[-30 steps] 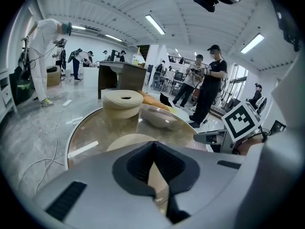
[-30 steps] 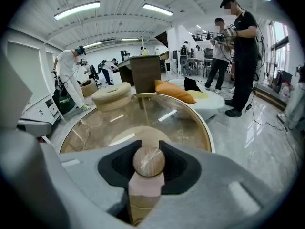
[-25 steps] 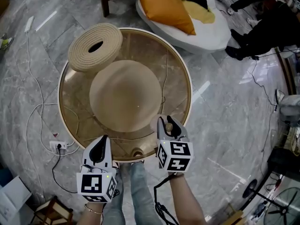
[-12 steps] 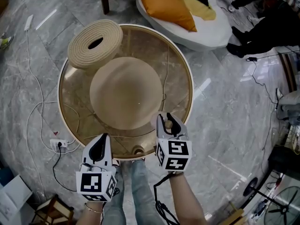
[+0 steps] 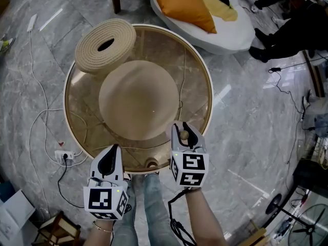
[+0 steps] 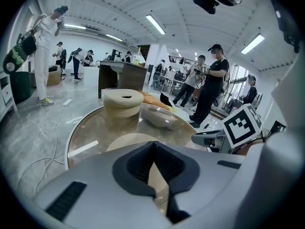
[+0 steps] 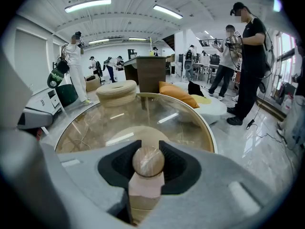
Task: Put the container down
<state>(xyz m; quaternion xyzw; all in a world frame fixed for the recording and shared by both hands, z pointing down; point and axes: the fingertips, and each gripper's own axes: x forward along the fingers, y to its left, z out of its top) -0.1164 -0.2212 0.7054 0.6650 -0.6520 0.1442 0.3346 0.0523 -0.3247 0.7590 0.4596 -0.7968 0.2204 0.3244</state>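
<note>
A small tan container (image 7: 146,189) with a round wooden ball top (image 7: 148,161) sits between the pads of my right gripper (image 7: 148,168), which is shut on it. In the head view that gripper (image 5: 183,132) hangs over the near right edge of the round glass table (image 5: 207,83), with the container's ball top (image 5: 182,135) showing between the jaws. My left gripper (image 5: 108,158) is at the table's near left edge. Its jaws meet at the tips (image 6: 154,150) with nothing between them.
A coiled woven ring (image 5: 105,45) lies on the table's far left. A beige round base (image 5: 138,99) shows through the glass. A white seat with an orange cushion (image 5: 184,6) stands beyond. Cables and a power strip (image 5: 64,158) lie on the floor at left. People stand in the background.
</note>
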